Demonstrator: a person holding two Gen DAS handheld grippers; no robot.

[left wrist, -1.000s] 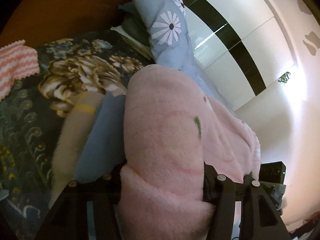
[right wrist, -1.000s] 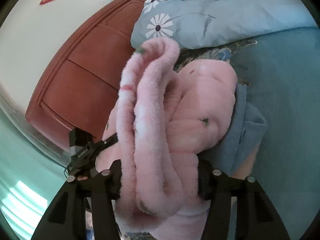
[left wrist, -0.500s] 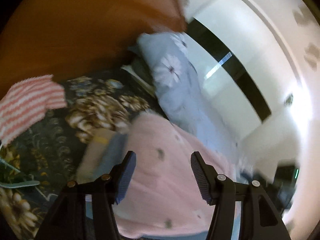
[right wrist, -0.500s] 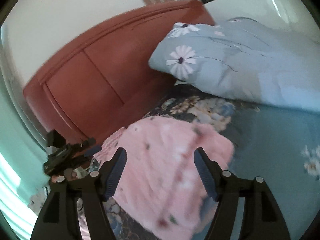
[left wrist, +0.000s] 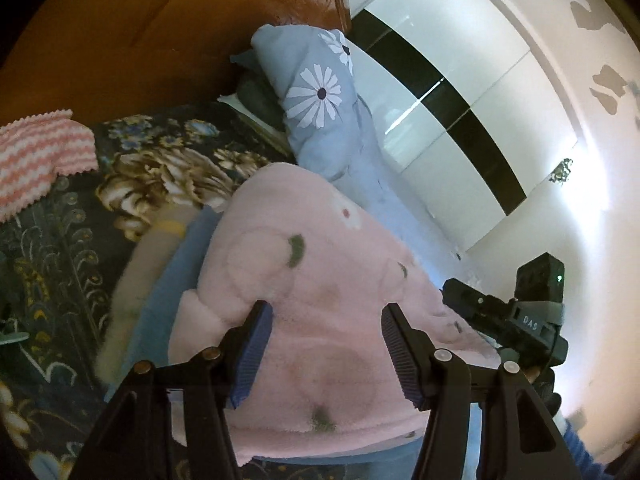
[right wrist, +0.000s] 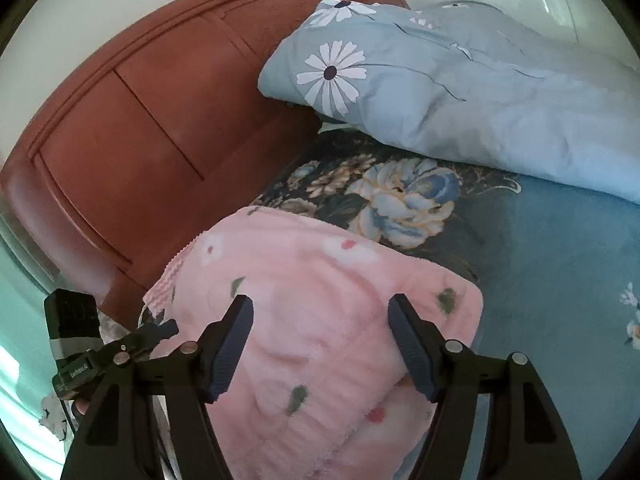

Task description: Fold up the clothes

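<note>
Both your grippers, left [left wrist: 326, 344] and right [right wrist: 320, 340], stand wide and empty above the folded pink fleece [right wrist: 320, 320], stacked on the bed. Snag its pile withdrawing and the fold slumps.

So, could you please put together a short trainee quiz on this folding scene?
1. True or false: the left gripper is clamping the pink fleece garment.
2. Which pattern marks the light blue pillow? A) stripes B) white daisies C) checks
3. What lies directly under the pink garment on the dark floral bedspread?

Key: 1. False; both the left gripper and the right gripper stand open above it. 2. B. 3. A blue folded garment stacked on a beige garment.
</note>
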